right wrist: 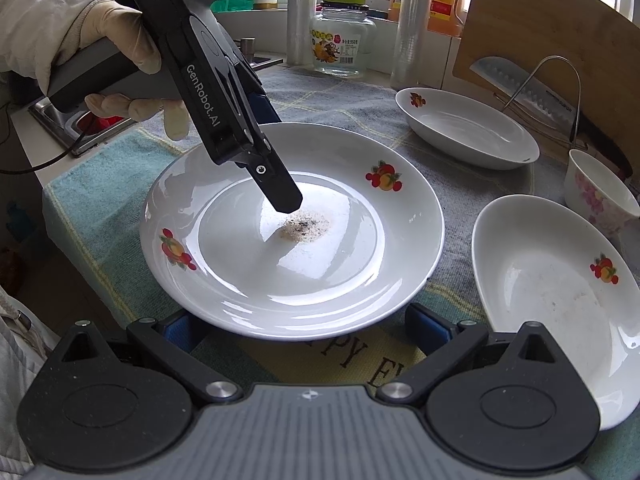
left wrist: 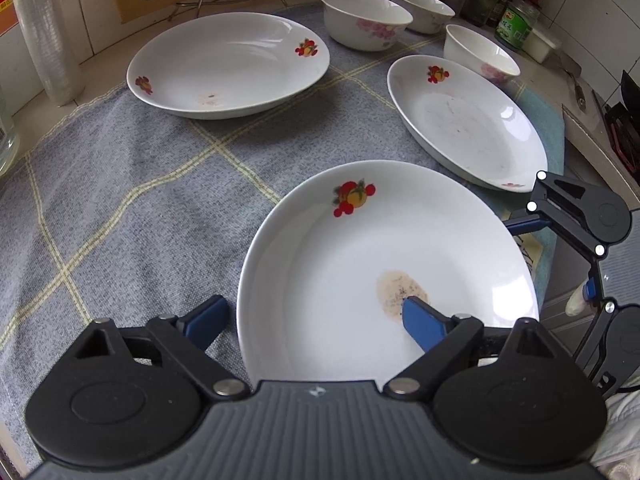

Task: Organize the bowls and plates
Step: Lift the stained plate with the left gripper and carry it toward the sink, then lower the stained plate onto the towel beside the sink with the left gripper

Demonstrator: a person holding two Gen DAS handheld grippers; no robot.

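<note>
Three white plates with fruit prints lie on a grey checked cloth. The near plate (left wrist: pixel 384 264) (right wrist: pixel 296 236) has a brown stain in its middle. My left gripper (left wrist: pixel 316 320) is open and straddles that plate's near-left rim: one blue pad lies over the plate, the other outside it. In the right wrist view one of its fingers (right wrist: pixel 280 188) hangs over the stain. My right gripper (right wrist: pixel 304 328) is open, its blue pads low at the plate's edge on the opposite side. The second plate (left wrist: pixel 468 120) (right wrist: pixel 556 300) and the third plate (left wrist: pixel 228 64) (right wrist: pixel 468 128) lie apart.
Three white bowls with pink flowers (left wrist: pixel 364 18) (left wrist: pixel 422 8) (left wrist: pixel 480 54) stand at the back. Jars and bottles (left wrist: pixel 516 24) line the wall. A cleaver on a wire stand (right wrist: pixel 532 88), a cutting board, a glass jar (right wrist: pixel 342 40) and a sink (right wrist: pixel 72 120) surround the cloth.
</note>
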